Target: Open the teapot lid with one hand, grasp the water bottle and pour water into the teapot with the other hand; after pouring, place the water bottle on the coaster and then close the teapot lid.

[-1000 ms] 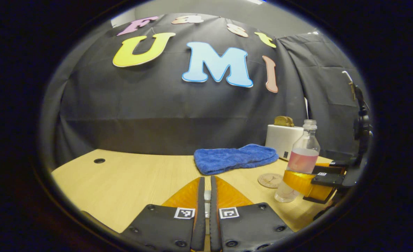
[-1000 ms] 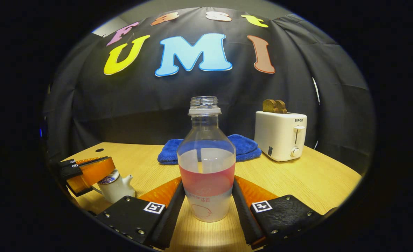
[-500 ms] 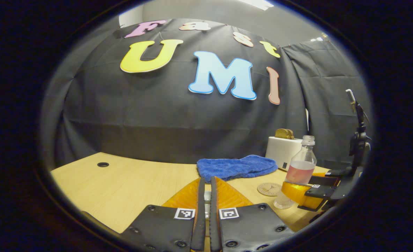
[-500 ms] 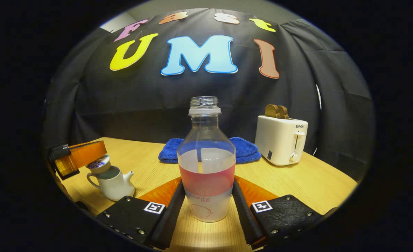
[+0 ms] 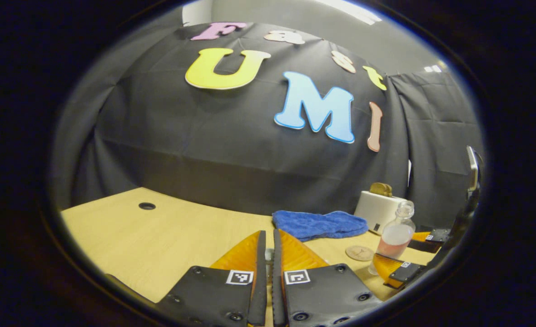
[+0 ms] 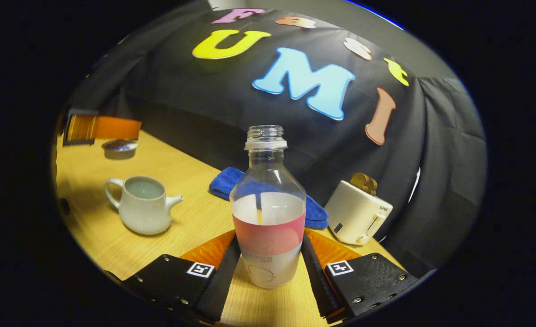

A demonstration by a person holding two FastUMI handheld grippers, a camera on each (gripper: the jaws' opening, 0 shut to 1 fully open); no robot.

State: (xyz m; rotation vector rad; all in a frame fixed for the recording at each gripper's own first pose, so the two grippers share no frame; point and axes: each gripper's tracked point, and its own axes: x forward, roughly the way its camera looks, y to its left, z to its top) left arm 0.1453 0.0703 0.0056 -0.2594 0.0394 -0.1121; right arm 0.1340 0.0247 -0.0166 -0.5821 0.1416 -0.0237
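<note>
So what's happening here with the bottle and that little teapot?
A person works two handheld grippers. The right gripper grips an uncapped water bottle, partly full, clear of the table. The left gripper holds the teapot lid up and off to the side, so the white teapot stands open. No water is being poured yet; the coaster lies bare beside the blue towel and a toaster.

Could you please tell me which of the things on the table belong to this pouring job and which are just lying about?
Part of the job:
teapot
lid, held up by the left gripper
water bottle, held by the right gripper
coaster

Just lying about:
blue towel
toaster
</note>
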